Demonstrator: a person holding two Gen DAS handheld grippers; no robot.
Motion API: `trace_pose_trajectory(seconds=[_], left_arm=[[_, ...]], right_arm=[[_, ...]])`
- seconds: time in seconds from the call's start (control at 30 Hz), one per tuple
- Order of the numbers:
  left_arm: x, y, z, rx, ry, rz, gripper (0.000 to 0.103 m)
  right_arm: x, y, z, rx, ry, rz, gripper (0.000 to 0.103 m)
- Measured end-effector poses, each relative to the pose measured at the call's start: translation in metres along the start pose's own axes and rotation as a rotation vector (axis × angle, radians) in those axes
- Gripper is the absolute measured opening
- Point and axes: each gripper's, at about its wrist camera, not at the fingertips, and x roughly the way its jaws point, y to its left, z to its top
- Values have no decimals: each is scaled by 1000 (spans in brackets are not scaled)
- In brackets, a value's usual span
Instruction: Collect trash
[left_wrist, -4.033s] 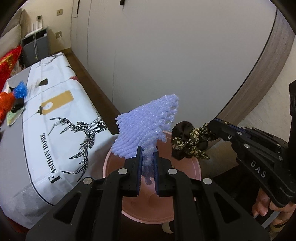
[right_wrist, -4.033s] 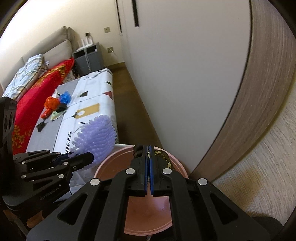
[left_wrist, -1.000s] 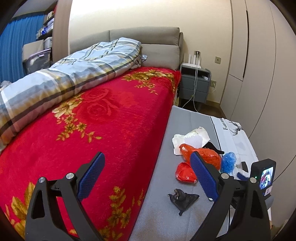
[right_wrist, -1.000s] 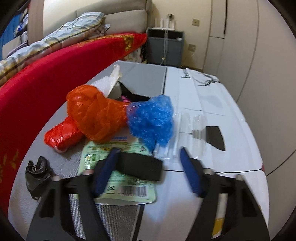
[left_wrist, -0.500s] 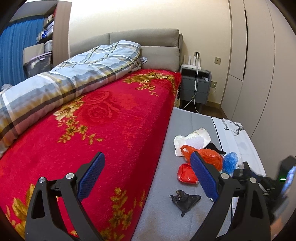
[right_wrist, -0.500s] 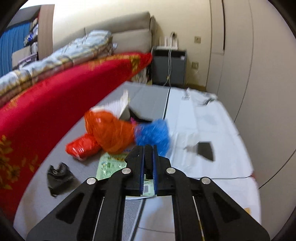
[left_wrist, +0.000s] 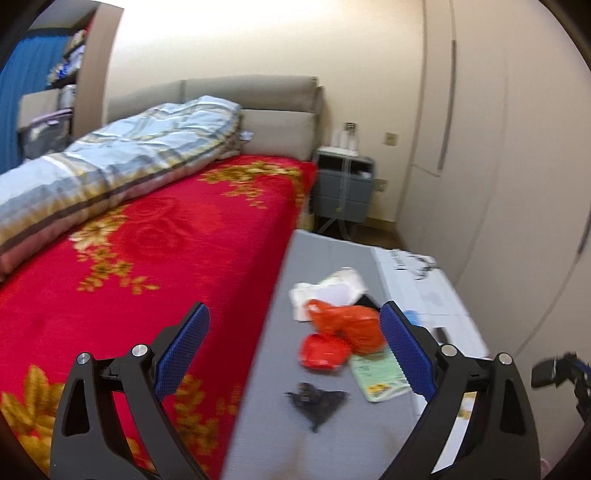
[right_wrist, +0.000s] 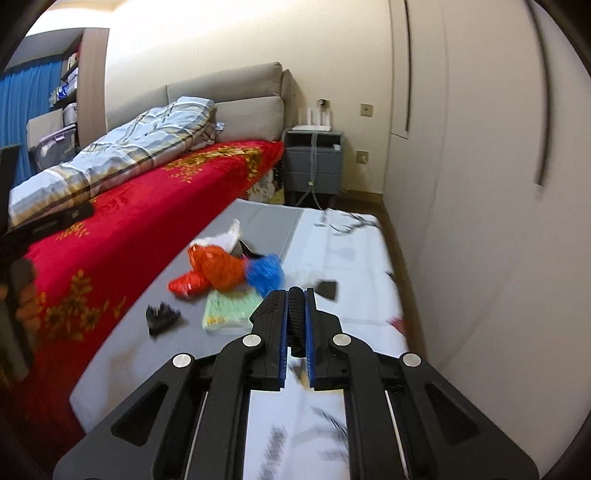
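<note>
In your left wrist view, your left tongs (left_wrist: 293, 347) are wide apart and hold nothing. Between their blue pads you see the trash on the gray-and-white table (left_wrist: 325, 254). An orange bag (left_wrist: 347, 326) lies at about 1 o'clock from the middle. A small red bag (left_wrist: 323, 351) touches it on the near side. A white wrapper (left_wrist: 330, 290) lies behind them, at 12 o'clock. A green packet (left_wrist: 380, 373) lies at 3 o'clock, and a black scrap (left_wrist: 316, 400) at 6 o'clock. The red bed (left_wrist: 147, 251) fills 9 o'clock.

In your right wrist view, your right tongs (right_wrist: 295, 317) are squeezed together on a black bumpy piece (right_wrist: 294, 314). The rest of the trash sits at 11 o'clock from them: the orange bag (right_wrist: 218, 267), a blue bag (right_wrist: 264, 273) touching it, the green packet (right_wrist: 229, 308), and the black scrap (right_wrist: 160, 317) at 9 o'clock.
</note>
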Motion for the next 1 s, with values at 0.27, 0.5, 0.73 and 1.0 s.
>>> trace_pose_trajectory(seconds=[0.27, 0.5, 0.73, 1.0], left_arm=[[36, -23, -43, 22, 63, -85, 92], [88, -15, -87, 85, 176, -29, 92], [115, -11, -109, 114, 236, -31, 92], [143, -6, -118, 94, 360, -32, 92]], right_arm=[[-45, -50, -54, 109, 77, -81, 9], [-49, -69, -60, 133, 70, -95, 9], [-42, -74, -60, 138, 83, -90, 9], [-30, -78, -64, 154, 116, -95, 9]])
